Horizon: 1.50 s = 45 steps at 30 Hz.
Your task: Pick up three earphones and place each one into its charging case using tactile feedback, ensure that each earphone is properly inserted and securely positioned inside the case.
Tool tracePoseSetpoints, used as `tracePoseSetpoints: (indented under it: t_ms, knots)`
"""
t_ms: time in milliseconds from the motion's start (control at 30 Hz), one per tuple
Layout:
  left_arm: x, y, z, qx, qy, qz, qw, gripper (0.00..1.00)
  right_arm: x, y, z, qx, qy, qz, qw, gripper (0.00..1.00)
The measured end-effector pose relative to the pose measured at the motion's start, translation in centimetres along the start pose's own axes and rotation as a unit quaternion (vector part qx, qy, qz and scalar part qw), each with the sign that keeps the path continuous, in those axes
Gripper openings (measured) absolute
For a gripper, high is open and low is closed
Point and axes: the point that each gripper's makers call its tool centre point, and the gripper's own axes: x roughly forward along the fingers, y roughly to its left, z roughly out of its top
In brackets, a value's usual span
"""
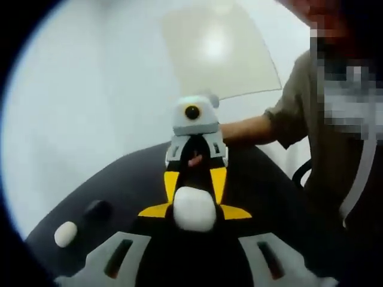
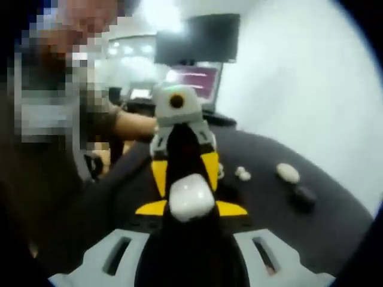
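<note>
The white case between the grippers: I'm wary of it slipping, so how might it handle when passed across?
The white case looks smooth, glossy and rounded, so it is probably slippery and could squirt out of a light pinch. It seems small and rigid, so likely light and unbending. Set down, its curved shell might rock on the dark table.

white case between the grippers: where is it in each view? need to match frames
Left gripper view: white charging case low centre, between yellow jaw tips, above the view's own jaws.
Right gripper view: same case low centre, between yellow tips.
Shared landmark: small white oval case on the dark table.
</note>
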Motion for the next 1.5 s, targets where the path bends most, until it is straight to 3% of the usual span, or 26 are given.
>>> tracePoseSetpoints:
  t_ms: [67,200,267,433,567,767,867,933,1000,1067,1100,1167,1267,1333,1400,1433,1500]
  knots:
    - [-0.2,0.1,-0.1,-0.003,0.003,0.002,1.0000,0.28,-0.1,-0.1,-0.1,0.046,0.001,0.004,0.9990,0.30]
    - [-0.2,0.2,-0.6,-0.005,0.014,0.005,0.9999,0.28,0.1,-0.1,-0.4,0.098,0.004,0.007,0.9952,0.30]
    - [-0.2,0.3,-0.6,-0.010,0.015,0.003,0.9998,0.27,0.2,-0.1,-0.3,0.092,0.005,0.006,0.9958,0.31]
    - [-0.1,0.3,-0.7,-0.021,0.019,0.000,0.9996,0.27,-0.7,-0.2,0.4,-0.008,-0.005,-0.014,0.9999,0.32]
    - [0.0,0.4,-0.7,-0.024,0.017,0.001,0.9996,0.28,-1.1,-0.5,1.3,0.036,-0.037,-0.011,0.9986,0.33]
    - [-0.2,0.7,-0.7,-0.016,0.014,0.009,0.9997,0.28,-0.5,0.1,0.8,0.021,-0.025,-0.004,0.9995,0.37]
    - [-1.0,1.2,0.8,-0.037,-0.022,0.014,0.9990,0.33,-0.4,0.3,0.7,0.022,-0.025,-0.002,0.9994,0.38]
    - [-2.8,3.1,2.7,-0.049,-0.070,0.052,0.9950,0.35,-0.5,0.1,0.8,0.030,-0.027,-0.004,0.9992,0.38]
    - [-5.1,5.5,4.7,-0.079,-0.130,0.099,0.9834,0.34,-0.7,-0.3,1.0,0.036,-0.035,-0.010,0.9987,0.38]
    - [-7.7,8.2,5.7,-0.118,-0.179,0.154,0.9644,0.28,-0.9,-0.9,1.4,0.053,-0.050,-0.025,0.9970,0.38]
    - [-8.9,9.8,5.2,-0.136,-0.180,0.191,0.9553,0.24,-0.9,-1.3,1.9,0.089,-0.069,-0.032,0.9931,0.38]
    - [-10.7,11.7,4.5,-0.164,-0.185,0.235,0.9400,0.18,-1.3,-1.3,2.9,0.146,-0.095,-0.011,0.9847,0.40]
    - [-12.3,13.2,3.8,-0.182,-0.196,0.274,0.9236,0.17,-1.8,-2.4,3.2,0.105,-0.097,-0.044,0.9888,0.36]
    - [-13.3,14.3,2.7,-0.198,-0.184,0.311,0.9110,0.07,-1.5,-2.8,2.7,0.093,-0.072,-0.067,0.9909,0.34]
    - [-14.1,15.1,2.0,-0.188,-0.167,0.348,0.9030,0.00,-0.8,-2.1,2.1,0.103,-0.049,-0.054,0.9920,0.34]
    - [-14.3,15.2,2.2,-0.181,-0.174,0.352,0.9018,0.00,-0.5,-2.0,2.1,0.105,-0.047,-0.052,0.9920,0.34]
    - [-15.2,15.7,2.8,-0.171,-0.202,0.372,0.8894,0.07,0.2,-1.6,1.7,0.103,-0.037,-0.049,0.9927,0.35]
